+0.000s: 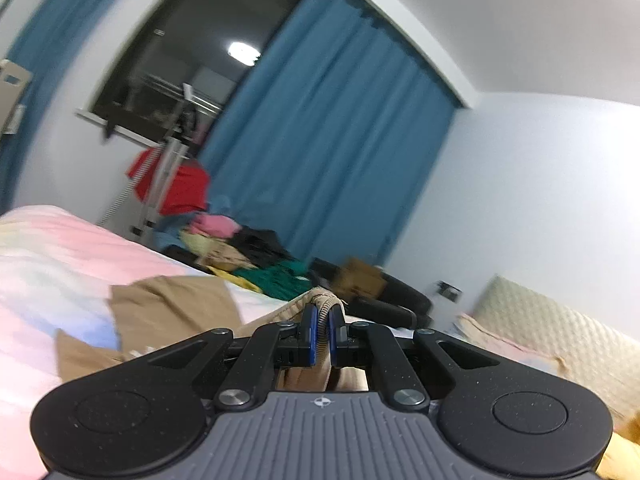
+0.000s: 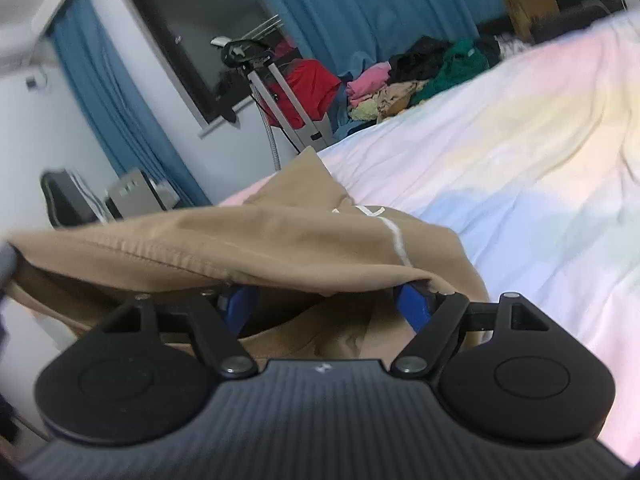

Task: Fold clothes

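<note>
We are mid-fold on a tan garment [image 2: 248, 236] that lies partly on the bed [image 2: 520, 168], near its edge, with one hemmed edge lifted off the pastel sheet. Our left gripper [image 1: 320, 330] is clamped tight on a bunched, ribbed edge of that tan cloth; the blue pads [image 1: 309, 332] press on it with almost no gap between them. Our right gripper [image 2: 324, 300] stands wide, its blue pads [image 2: 412, 306] set well apart. The raised hem drapes across the tips of both fingers, but the pads do not squeeze it, so we judge this side as not yet holding.

The step in hand looks like gathering a second hold so the garment can be stretched out between both hands. Next, we think the right gripper needs to settle on the hem and close on it, catching one layer cleanly, not a bundle. Then the cloth can be spread flat over the bed before any fold. A pile of other clothes [image 2: 404, 80] waits at the bed's far edge.
</note>
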Tool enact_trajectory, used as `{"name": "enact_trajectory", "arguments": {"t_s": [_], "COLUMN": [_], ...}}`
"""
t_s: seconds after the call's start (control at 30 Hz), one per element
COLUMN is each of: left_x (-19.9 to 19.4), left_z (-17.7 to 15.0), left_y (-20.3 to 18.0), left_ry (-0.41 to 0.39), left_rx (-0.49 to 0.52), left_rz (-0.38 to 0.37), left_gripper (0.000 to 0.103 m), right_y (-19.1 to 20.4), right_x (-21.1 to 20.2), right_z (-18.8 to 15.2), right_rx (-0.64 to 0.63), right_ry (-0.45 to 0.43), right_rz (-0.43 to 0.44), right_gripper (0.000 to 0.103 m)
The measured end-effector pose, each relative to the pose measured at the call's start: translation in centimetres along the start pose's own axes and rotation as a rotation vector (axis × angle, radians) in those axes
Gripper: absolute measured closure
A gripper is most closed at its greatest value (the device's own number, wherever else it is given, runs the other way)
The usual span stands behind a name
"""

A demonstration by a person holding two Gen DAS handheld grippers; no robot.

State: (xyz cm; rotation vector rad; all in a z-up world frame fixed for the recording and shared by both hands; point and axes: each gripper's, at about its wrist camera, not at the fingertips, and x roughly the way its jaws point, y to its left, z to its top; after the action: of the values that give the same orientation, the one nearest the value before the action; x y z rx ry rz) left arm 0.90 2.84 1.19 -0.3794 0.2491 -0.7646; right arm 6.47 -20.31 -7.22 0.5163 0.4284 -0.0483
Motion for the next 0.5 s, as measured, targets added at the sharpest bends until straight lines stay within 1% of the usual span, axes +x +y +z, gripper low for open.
{"name": "enact_trajectory", "arguments": {"t_s": [0.07,0.13,0.2,0.27,0.3,0.33,0.4,0.47,0.5], "left_x": [0.1,0.4,0.8,1.3,1.6,1.9,2.3,2.6,2.6], "left_z": [-0.4,-0.8,-1.2,-1.7,-2.0,-2.2,-2.5,-2.4,-2.4], "left_y": [-0.5,-0.7,-0.8,-0.9,-0.7,-0.3,0.5,1.5,2.1], "left_ry": [0.006,0.019,0.033,0.049,0.057,0.063,0.07,0.062,0.054], "left_rx": [0.018,0.026,0.039,0.048,0.047,0.039,0.015,-0.017,-0.034], "left_rz": [-0.018,-0.04,-0.039,-0.028,-0.017,-0.001,0.034,0.068,0.086], "left_gripper": [0.097,0.097,0.097,0.097,0.097,0.097,0.097,0.097,0.097], "right_y": [0.6,0.9,1.4,2.2,2.6,2.8,2.9,2.8,2.9], "right_x": [0.8,2.4,4.3,6.0,6.2,6.2,5.6,4.5,3.5], "right_z": [-0.3,-0.8,-1.7,-3.3,-4.0,-4.6,-4.7,-3.8,-3.3], "right_rx": [-0.062,-0.113,-0.185,-0.308,-0.36,-0.4,-0.415,-0.384,-0.371], "right_ry": [-0.014,0.009,0.072,0.157,0.169,0.168,0.164,0.151,0.135], "right_rz": [-0.048,-0.092,-0.128,-0.167,-0.188,-0.208,-0.213,-0.207,-0.204], "right_gripper": [0.026,0.027,0.028,0.03,0.038,0.043,0.077,0.085,0.086]}}
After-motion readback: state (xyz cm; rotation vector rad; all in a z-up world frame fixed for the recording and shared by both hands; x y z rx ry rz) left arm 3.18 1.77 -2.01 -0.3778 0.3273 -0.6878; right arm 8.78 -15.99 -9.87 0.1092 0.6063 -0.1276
